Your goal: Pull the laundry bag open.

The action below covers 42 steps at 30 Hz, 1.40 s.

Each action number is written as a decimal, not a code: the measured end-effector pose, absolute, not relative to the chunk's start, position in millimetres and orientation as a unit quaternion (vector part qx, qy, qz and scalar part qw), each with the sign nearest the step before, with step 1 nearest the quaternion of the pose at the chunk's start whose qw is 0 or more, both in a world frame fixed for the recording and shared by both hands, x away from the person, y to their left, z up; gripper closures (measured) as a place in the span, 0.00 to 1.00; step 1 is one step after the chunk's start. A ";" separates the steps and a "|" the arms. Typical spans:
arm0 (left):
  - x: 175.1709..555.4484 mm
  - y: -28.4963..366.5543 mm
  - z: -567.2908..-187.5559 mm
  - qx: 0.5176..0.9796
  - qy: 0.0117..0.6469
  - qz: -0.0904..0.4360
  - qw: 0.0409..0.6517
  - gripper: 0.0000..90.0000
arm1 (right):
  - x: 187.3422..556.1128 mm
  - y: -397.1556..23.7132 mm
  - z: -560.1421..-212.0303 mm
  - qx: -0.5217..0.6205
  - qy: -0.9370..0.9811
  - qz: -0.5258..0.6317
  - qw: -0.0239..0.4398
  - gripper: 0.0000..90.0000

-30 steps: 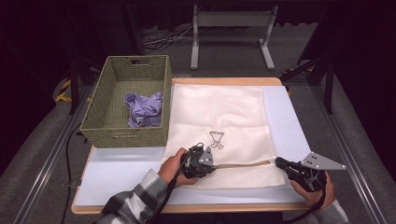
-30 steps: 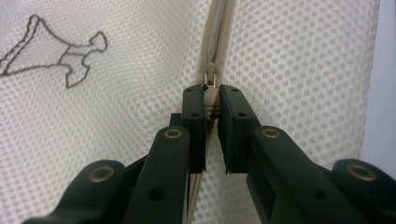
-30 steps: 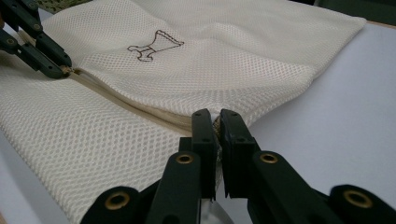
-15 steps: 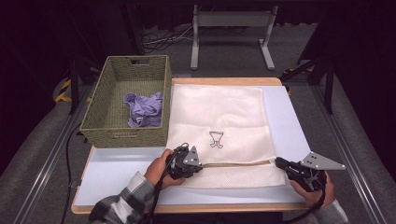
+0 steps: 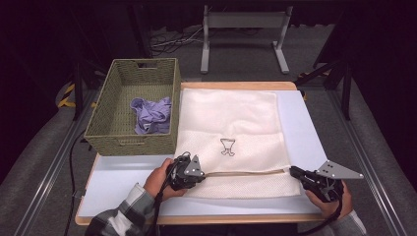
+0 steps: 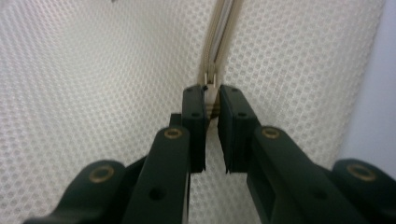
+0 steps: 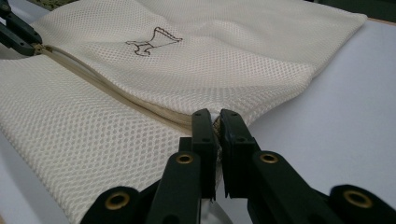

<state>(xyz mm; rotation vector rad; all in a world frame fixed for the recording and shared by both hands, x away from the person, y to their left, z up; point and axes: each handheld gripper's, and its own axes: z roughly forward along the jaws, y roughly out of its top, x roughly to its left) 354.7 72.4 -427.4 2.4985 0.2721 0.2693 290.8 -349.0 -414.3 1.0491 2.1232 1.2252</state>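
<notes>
A cream mesh bag (image 5: 236,142) lies flat on the worktop (image 5: 305,123), with a small dark outline print (image 5: 227,146) on its upper face. A zip (image 5: 246,172) runs across the bag near the person's edge.

The left tool (image 5: 199,173) sits at the zip's left end. In the left gripper view its jaws are nearly closed on the zip pull (image 6: 211,86), which sits between the tips. The left hand (image 5: 160,178) holds it, with a plaid sleeve (image 5: 123,219) behind.

The right tool (image 5: 294,171) is at the bag's right edge, at the zip's other end. In the right gripper view its jaws are pinched on the mesh edge (image 7: 217,122) there.

A woven basket (image 5: 105,123) stands just beside the bag on the left, touching its edge, and holds a crumpled purple cloth (image 5: 151,114).
</notes>
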 end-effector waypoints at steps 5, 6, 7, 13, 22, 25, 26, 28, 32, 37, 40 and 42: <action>354.4 78.4 -426.7 0.942 0.107 0.103 0.301 0.91 | 291.2 -349.4 -414.9 0.383 0.776 0.442 0.235 0.95; 355.0 81.2 -426.5 0.942 0.108 0.103 0.301 0.91 | 291.3 -349.9 -414.9 0.383 0.776 0.443 0.234 0.95; 355.0 83.5 -426.6 0.942 0.111 0.103 0.300 0.91 | 291.2 -350.4 -414.9 0.383 0.776 0.443 0.234 0.95; 354.8 98.5 -427.3 0.941 0.119 0.105 0.300 0.91 | 291.6 -351.2 -415.0 0.386 0.775 0.442 0.234 0.95; 353.5 119.2 -428.1 0.939 0.129 0.108 0.300 0.91 | 291.9 -351.4 -415.8 0.387 0.777 0.438 0.233 0.95; 353.0 128.5 -427.2 0.938 0.135 0.111 0.300 0.91 | 292.2 -351.3 -416.4 0.387 0.777 0.438 0.234 0.95; 352.8 130.8 -427.0 0.936 0.137 0.108 0.306 0.91 | 292.3 -351.3 -416.5 0.388 0.777 0.437 0.233 0.95; 352.5 133.0 -426.5 0.936 0.138 0.110 0.304 0.91 | 292.4 -351.2 -416.7 0.387 0.777 0.438 0.231 0.95; 351.7 135.0 -426.6 0.938 0.134 0.110 0.301 0.91 | 292.3 -350.1 -417.0 0.386 0.780 0.434 0.232 0.95; 353.7 141.9 -426.3 0.936 0.138 0.108 0.304 0.91 | 292.7 -350.6 -417.7 0.387 0.781 0.433 0.231 0.95; 354.1 144.7 -426.0 0.936 0.135 0.107 0.307 0.91 | 292.6 -350.2 -417.7 0.387 0.781 0.433 0.230 0.95; 353.6 145.5 -426.5 0.936 0.136 0.106 0.307 0.91 | 292.3 -349.3 -417.9 0.386 0.781 0.433 0.230 0.95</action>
